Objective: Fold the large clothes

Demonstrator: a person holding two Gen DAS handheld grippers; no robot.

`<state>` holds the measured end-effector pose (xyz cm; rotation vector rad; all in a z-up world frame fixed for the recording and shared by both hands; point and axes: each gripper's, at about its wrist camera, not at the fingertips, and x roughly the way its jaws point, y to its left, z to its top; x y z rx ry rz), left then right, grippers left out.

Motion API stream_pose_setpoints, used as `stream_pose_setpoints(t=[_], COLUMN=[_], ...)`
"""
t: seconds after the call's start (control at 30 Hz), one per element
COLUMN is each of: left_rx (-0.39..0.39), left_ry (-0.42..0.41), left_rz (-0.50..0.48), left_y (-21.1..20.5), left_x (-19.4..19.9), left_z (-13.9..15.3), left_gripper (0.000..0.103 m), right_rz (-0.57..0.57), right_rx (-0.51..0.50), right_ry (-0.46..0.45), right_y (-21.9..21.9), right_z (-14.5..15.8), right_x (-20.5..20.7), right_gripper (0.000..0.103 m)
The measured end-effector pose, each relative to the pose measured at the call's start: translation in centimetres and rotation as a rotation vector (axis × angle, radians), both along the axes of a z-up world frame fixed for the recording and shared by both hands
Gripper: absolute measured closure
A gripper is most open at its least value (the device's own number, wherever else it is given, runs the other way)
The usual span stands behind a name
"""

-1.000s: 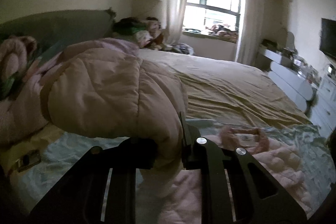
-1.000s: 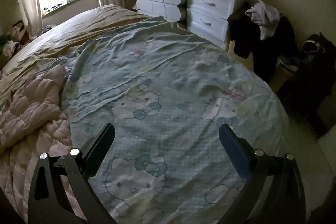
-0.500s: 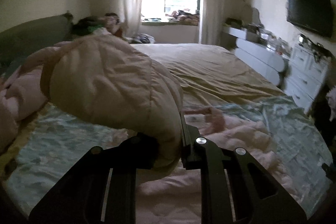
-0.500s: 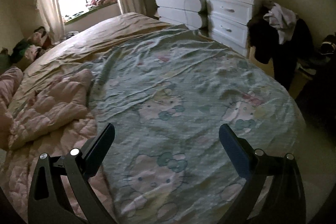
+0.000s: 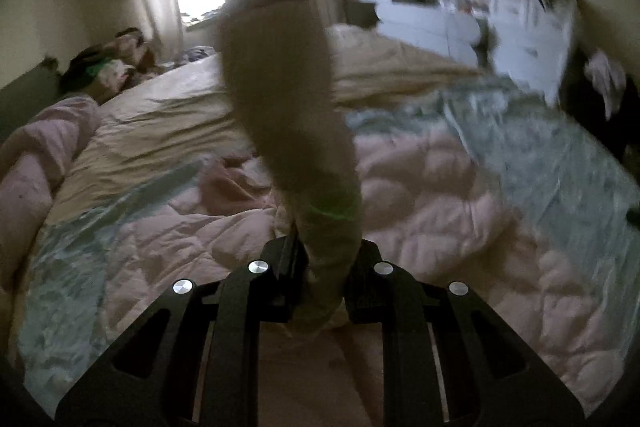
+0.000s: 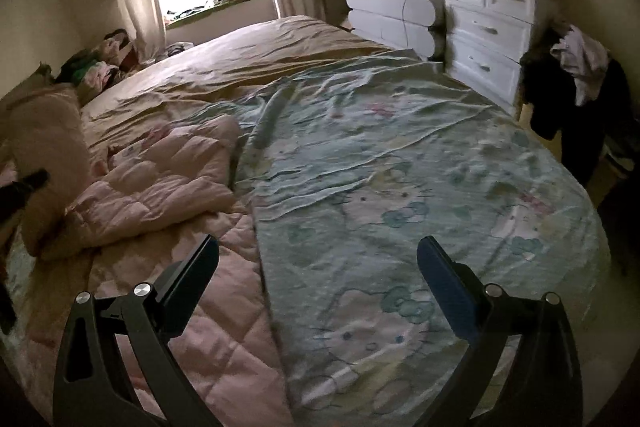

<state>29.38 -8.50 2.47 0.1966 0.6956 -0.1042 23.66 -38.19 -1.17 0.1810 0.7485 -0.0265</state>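
A large pink quilted garment [image 5: 420, 195] lies spread over the bed, also in the right wrist view [image 6: 160, 187]. My left gripper [image 5: 324, 259] is shut on a fold of this garment [image 5: 288, 107], which rises from the jaws as a dark, blurred column and hides the middle of the bed. The picture is smeared by motion. My right gripper [image 6: 318, 259] is open with nothing between its fingers. It hangs over the seam where the garment's edge meets the pale green cartoon-cat sheet [image 6: 400, 167]. The lifted fold [image 6: 44, 147] shows at that view's left edge.
A tan bedcover [image 6: 260, 55] covers the far half of the bed. White drawers [image 6: 488, 39] and dark clothes on a stand [image 6: 572, 87] are at the right. A clothes pile [image 6: 100, 63] sits by the headboard, a pink bundle [image 5: 32, 167] at the left.
The left gripper has swung right and down with the fold, which went from a broad puffed mass to a narrow upright column. The right gripper shifted so more of the pink garment shows.
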Motion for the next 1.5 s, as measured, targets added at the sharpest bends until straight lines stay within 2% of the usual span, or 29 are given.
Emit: stream_pose_setpoints(t=[0.13, 0.17, 0.23, 0.27, 0.3, 0.43, 0.5, 0.6, 0.67, 0.83, 0.93, 1.03, 1.13, 1.2, 1.27, 1.3, 1.37, 1.5], left_rx=[0.054, 0.079, 0.113, 0.11, 0.11, 0.152, 0.128, 0.053, 0.015, 0.044, 0.02, 0.011, -0.017, -0.05, -0.078, -0.084, -0.09, -0.111], left_ry=[0.057, 0.058, 0.056, 0.067, 0.077, 0.118, 0.139, 0.159, 0.159, 0.14, 0.122, 0.106, 0.098, 0.095, 0.093, 0.09, 0.084, 0.065], left_rz=[-0.031, -0.036, -0.07, -0.093, -0.107, -0.149, -0.159, -0.157, -0.135, -0.018, 0.057, 0.124, 0.177, 0.207, 0.223, 0.228, 0.236, 0.244], left_y=[-1.6, -2.1, -3.3, -3.7, -4.0, -4.5, -3.9, -2.2, -0.7, 3.3, 6.6, 9.7, 12.6, 14.2, 15.5, 15.9, 16.4, 16.9], left_x=[0.2, 0.0, -0.4, -0.8, -1.0, -2.7, -3.5, -4.8, -5.7, -6.6, -6.9, -7.3, -7.9, -8.2, -8.4, -8.5, -8.5, -8.3], left_z=[-2.7, -3.1, -3.8, -4.1, -4.2, -5.0, -4.9, -4.1, -3.4, -1.9, -0.7, 0.0, 0.4, 0.5, 0.5, 0.5, 0.5, 0.8], left_gripper=[0.089, 0.084, 0.064, 0.041, 0.03, 0.027, 0.017, 0.012, 0.011, 0.009, 0.009, 0.009, 0.009, 0.009, 0.009, 0.009, 0.009, 0.009], right_rz=[0.009, 0.018, 0.033, 0.039, 0.052, 0.154, 0.222, 0.292, 0.35, 0.328, 0.323, 0.329, 0.316, 0.306, 0.316, 0.316, 0.324, 0.368], right_rx=[0.001, 0.002, -0.011, -0.013, -0.009, 0.037, 0.052, 0.04, 0.098, 0.221, 0.283, 0.349, 0.402, 0.411, 0.429, 0.43, 0.374, 0.306], right_ry=[0.01, 0.01, 0.02, 0.025, 0.033, 0.063, 0.081, 0.109, 0.126, 0.2, 0.225, 0.252, 0.279, 0.295, 0.307, 0.306, 0.26, 0.149], right_y=[1.1, 1.4, 2.3, 2.6, 3.1, 5.7, 7.5, 10.7, 12.4, 14.8, 15.9, 16.6, 17.0, 17.2, 17.4, 17.5, 18.1, 19.0], right_z=[0.1, 0.2, 0.2, 0.2, 0.2, 1.0, 1.6, 2.1, 2.0, 0.8, 0.1, -0.8, -1.9, -2.5, -3.0, -3.1, -2.2, 0.7], right_x=[0.6, 0.7, 1.2, 1.6, 2.1, 4.6, 6.1, 8.1, 9.3, 12.0, 12.8, 13.6, 14.3, 14.7, 15.0, 15.0, 14.9, 14.5], right_gripper=[0.004, 0.004, 0.004, 0.004, 0.004, 0.004, 0.004, 0.004, 0.004, 0.005, 0.006, 0.028, 0.033, 0.046, 0.067, 0.069, 0.09, 0.091])
